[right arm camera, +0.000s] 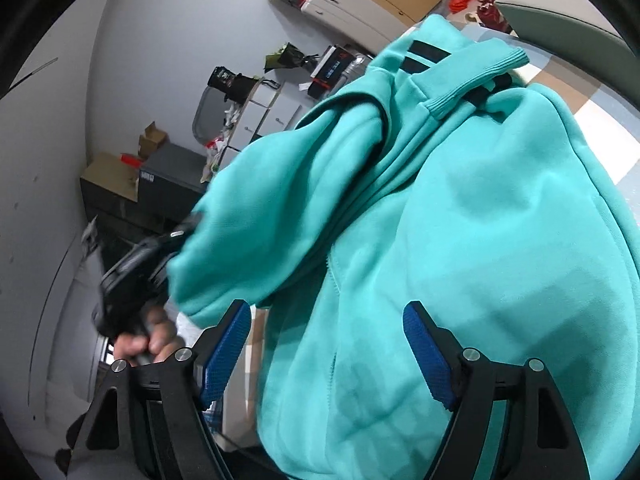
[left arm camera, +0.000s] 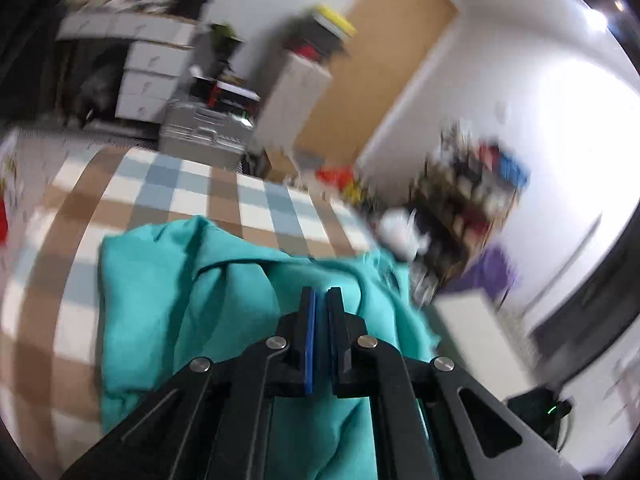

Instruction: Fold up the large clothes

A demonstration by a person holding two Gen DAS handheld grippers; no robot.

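Observation:
A teal sweatshirt (left arm camera: 180, 300) lies bunched on a table with a brown, blue and white checked cloth (left arm camera: 160, 192). My left gripper (left arm camera: 322, 294) is shut just above it, and no cloth shows between its fingertips. In the right wrist view the sweatshirt (right arm camera: 480, 220) fills the middle, with black stripes and a ribbed band at its far end. My right gripper (right arm camera: 328, 344) stands wide open over the near part, its blue pads (right arm camera: 228, 352) clear of the cloth. The left gripper's black body (right arm camera: 132, 280), held by a hand (right arm camera: 148, 344), sits at the left, its tips hidden behind a teal fold.
Beyond the table stand white drawers (left arm camera: 148, 76), a silver case (left arm camera: 204, 132), a pale cabinet (left arm camera: 288, 96) and a brown door (left arm camera: 380, 60). A cluttered shelf (left arm camera: 472, 192) and a white box (left arm camera: 480, 328) are to the right. Cardboard boxes (right arm camera: 112, 184) line the wall.

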